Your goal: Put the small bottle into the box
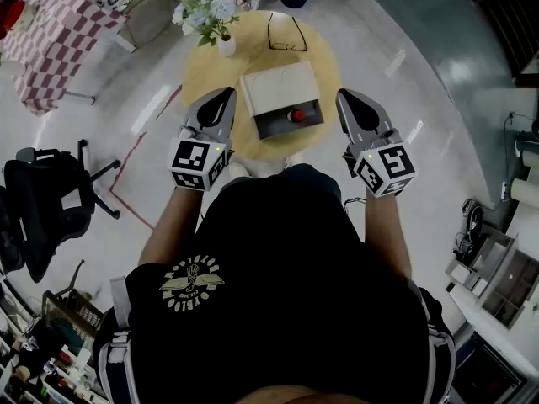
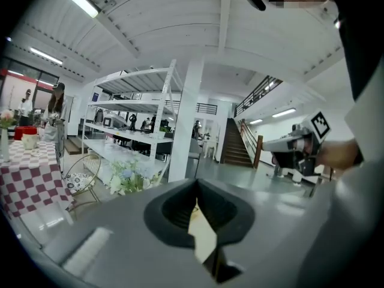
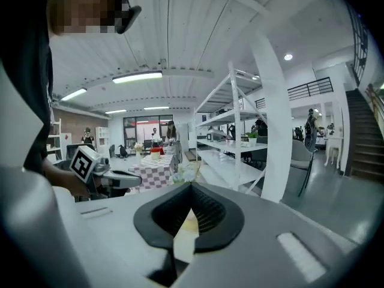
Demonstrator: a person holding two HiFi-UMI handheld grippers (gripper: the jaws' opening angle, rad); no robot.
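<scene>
- The small bottle (image 1: 296, 114) shows only as a red-topped thing in the head view. It sits inside the dark open compartment of the box (image 1: 278, 89), apart from both tools.
- The box stands near the middle of the round table (image 1: 210, 66), its pale lid part lying behind the compartment.
- The right gripper (image 1: 347, 101) hangs beside the table's right edge with its jaws together and nothing between them, as its own view confirms.
- The left gripper (image 1: 223, 99) hangs at the box's left side, jaw tips likewise meeting and empty.
- Further back on the table lie a pair of glasses (image 1: 286, 32) and a vase of flowers (image 1: 206, 15).
- Judging from this, the placing looks done: bottle in, both tools clear of it. Nothing seems left, unless the box is to be closed.
</scene>
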